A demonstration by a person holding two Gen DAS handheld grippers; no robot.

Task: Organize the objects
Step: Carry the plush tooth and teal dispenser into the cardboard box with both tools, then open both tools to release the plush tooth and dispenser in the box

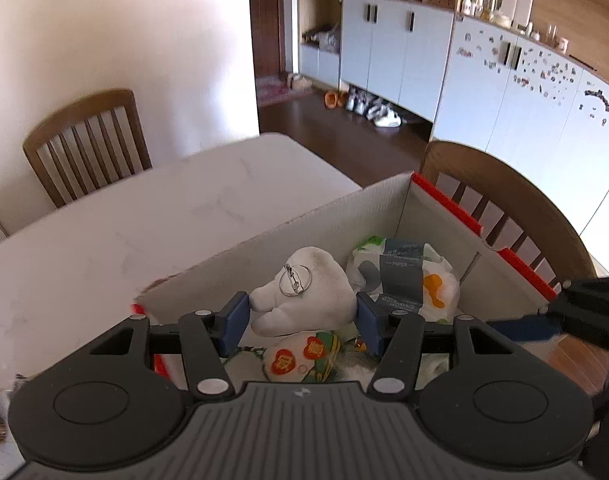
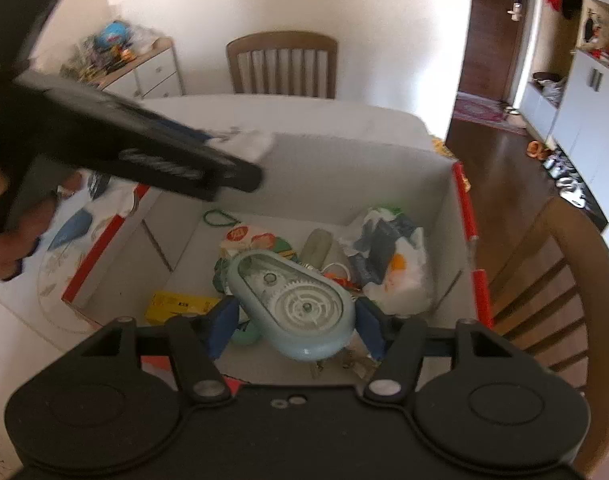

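Blue fingers (image 1: 235, 322) of left gripper (image 1: 302, 320) clamp a white plush toy (image 1: 304, 294); right gripper (image 2: 296, 322) pinches a pale-blue tape dispenser (image 2: 294, 300). Both hang over the open cardboard box (image 1: 288, 232), above a tissue pack (image 1: 408, 284). Step: dropping items in; next, lower and release. Beyond: white table (image 1: 104, 232), wooden chairs (image 1: 88, 144), cabinets (image 1: 392, 40).

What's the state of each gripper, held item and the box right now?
left gripper: shut on white plush toy, over the box
white plush toy: held between the pads, above the contents
right gripper: shut on blue tape dispenser, over the box
blue tape dispenser: held, clear side up, gears visible
cardboard box: open, on the table, partly filled
tissue pack: lying inside the box, right side
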